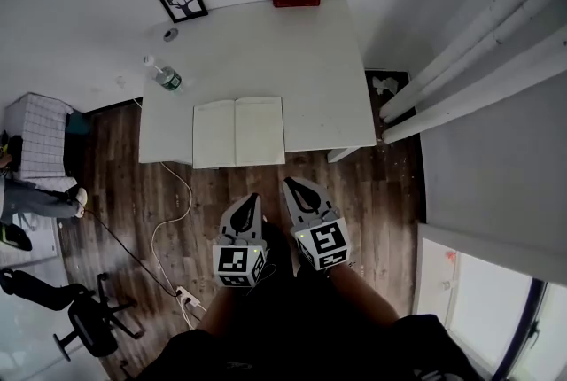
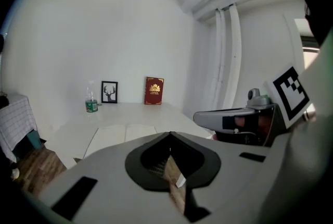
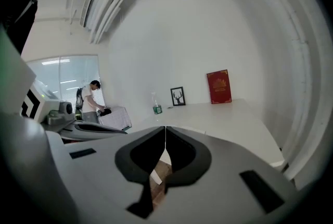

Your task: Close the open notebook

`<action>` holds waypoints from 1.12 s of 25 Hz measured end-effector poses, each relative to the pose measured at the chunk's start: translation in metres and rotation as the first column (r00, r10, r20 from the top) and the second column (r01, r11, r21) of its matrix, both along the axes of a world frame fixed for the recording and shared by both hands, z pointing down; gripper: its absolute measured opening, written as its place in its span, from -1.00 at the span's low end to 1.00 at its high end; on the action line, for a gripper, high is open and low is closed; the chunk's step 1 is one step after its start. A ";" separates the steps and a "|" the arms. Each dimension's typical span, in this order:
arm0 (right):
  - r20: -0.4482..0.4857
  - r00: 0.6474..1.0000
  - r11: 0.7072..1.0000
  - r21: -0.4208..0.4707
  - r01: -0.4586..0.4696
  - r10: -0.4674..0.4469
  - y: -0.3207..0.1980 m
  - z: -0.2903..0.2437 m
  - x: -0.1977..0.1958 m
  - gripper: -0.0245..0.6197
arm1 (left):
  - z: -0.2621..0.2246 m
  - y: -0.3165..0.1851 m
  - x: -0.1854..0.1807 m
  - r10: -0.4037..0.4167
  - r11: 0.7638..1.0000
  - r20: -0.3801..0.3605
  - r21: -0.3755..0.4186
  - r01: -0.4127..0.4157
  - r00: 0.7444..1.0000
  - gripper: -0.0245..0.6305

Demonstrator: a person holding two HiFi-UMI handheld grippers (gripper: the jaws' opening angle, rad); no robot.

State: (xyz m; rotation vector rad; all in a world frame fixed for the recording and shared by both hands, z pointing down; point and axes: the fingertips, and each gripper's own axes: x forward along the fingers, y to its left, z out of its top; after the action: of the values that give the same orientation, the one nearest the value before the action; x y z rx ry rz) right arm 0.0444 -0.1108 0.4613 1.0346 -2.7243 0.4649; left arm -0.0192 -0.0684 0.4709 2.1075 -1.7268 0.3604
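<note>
The notebook (image 1: 239, 132) lies flat and open on the white surface (image 1: 310, 60), both pale blank pages facing up, spine running away from the near edge, which its lower edge slightly overhangs.

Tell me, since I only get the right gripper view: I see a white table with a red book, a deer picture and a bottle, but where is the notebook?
Observer: The head view shows the open notebook lying flat at the table's near edge, both pages blank.
Operator: Is anything touching it?
Observer: No. The left hand-held gripper and right hand-held gripper hang over the wooden floor, short of the table.
Operator: Is the left one open?
Observer: No. The left gripper view shows its jaws together, nothing between them.
</note>
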 end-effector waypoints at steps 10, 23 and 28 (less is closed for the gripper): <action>-0.010 0.983 0.965 -0.186 -0.183 0.185 -0.020 0.078 0.002 -0.85 | 0.045 -0.039 -0.010 0.163 0.983 0.019 -0.087 -0.160 0.987 -0.92; 0.047 0.937 0.886 -0.344 -0.311 0.347 -0.023 0.143 0.004 -0.84 | 0.084 -0.050 -0.003 0.326 0.936 0.051 -0.162 -0.314 0.944 -0.92; 0.143 0.896 0.839 -0.438 -0.323 0.419 -0.032 0.157 0.004 -0.68 | 0.092 -0.046 -0.005 0.342 0.926 0.050 -0.185 -0.328 0.938 -0.92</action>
State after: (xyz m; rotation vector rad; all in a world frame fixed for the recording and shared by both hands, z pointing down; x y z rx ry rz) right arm 0.0485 -0.1426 0.6178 1.4649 -2.4307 1.2313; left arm -0.0241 -0.1145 0.5625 2.2809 -1.3135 0.6788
